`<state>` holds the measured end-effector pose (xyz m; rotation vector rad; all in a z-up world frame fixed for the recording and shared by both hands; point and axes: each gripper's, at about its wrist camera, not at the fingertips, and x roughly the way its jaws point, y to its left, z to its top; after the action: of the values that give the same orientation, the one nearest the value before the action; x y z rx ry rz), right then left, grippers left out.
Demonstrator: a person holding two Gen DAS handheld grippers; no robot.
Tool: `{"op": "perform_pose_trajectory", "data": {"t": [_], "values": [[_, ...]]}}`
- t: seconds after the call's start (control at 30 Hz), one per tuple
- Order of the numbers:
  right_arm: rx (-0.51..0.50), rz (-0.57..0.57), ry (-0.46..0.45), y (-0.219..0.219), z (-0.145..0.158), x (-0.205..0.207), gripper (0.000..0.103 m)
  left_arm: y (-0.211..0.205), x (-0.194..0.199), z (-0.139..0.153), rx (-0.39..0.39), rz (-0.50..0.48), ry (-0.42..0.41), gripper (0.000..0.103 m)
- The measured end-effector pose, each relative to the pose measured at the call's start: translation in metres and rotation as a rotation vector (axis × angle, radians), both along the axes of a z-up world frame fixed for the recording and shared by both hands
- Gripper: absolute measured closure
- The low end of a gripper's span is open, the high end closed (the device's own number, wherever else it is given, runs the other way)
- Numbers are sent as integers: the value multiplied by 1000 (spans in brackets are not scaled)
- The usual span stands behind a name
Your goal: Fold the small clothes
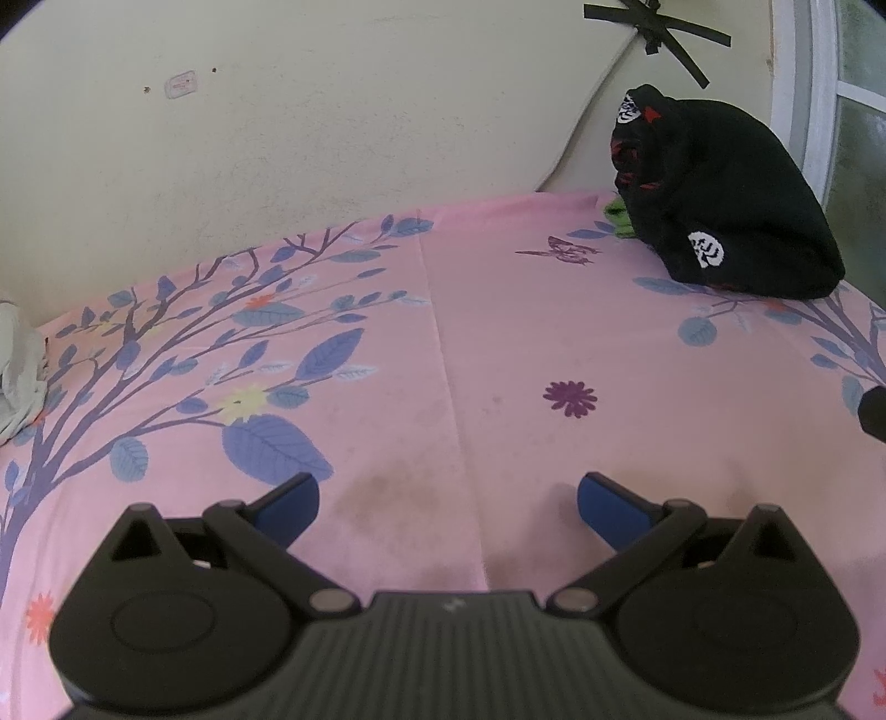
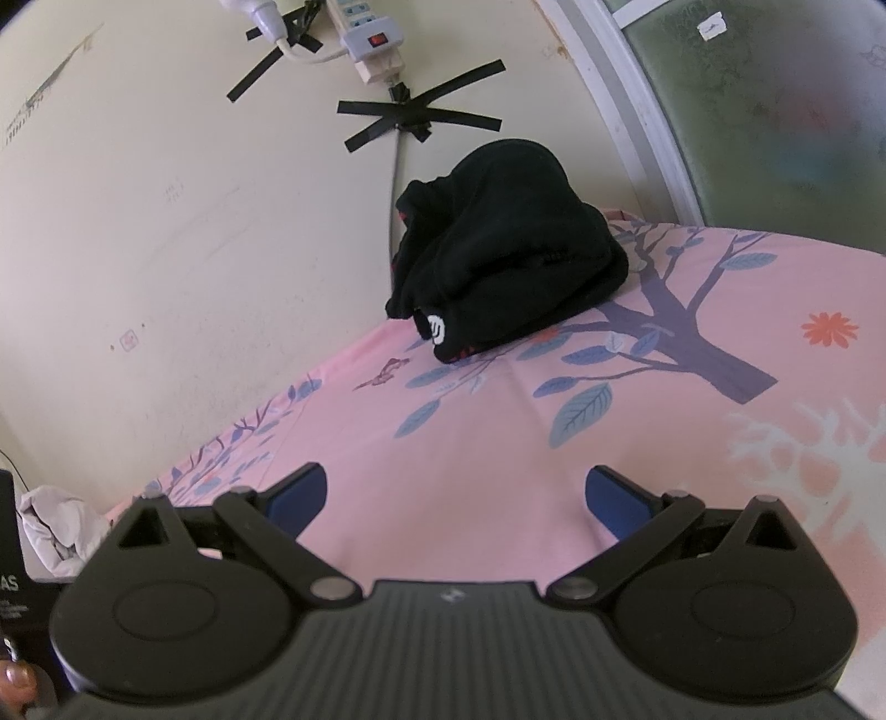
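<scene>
A heap of black clothes (image 1: 725, 199) with red marks and white logos lies at the far right corner of the pink floral bedsheet (image 1: 498, 343), against the wall. It also shows in the right wrist view (image 2: 509, 255), ahead and slightly left. A bit of green cloth (image 1: 619, 215) peeks out beside the heap. My left gripper (image 1: 447, 507) is open and empty, low over the sheet. My right gripper (image 2: 457, 498) is open and empty over the sheet (image 2: 554, 443). A pale crumpled garment (image 1: 16, 365) lies at the left edge and also shows in the right wrist view (image 2: 55, 526).
A cream wall (image 1: 277, 111) runs along the bed's far side. A power strip (image 2: 365, 39) and black tape (image 2: 421, 119) hang on it. A window frame (image 2: 626, 111) stands at the right. A dark box (image 2: 11, 531) sits at the far left.
</scene>
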<state>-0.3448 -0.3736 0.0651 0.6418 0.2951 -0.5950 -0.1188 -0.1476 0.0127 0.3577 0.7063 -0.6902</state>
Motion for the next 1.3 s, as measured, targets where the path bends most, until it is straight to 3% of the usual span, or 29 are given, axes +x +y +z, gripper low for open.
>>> {"op": "perform_pose_trajectory", "data": {"t": [0.27, 1.3], "values": [[1, 2, 0, 0, 0, 0, 6, 2, -2, 2, -29, -24, 17, 0], [3, 18, 13, -2, -1, 4, 6, -2, -2, 0, 23, -2, 21, 0]]}}
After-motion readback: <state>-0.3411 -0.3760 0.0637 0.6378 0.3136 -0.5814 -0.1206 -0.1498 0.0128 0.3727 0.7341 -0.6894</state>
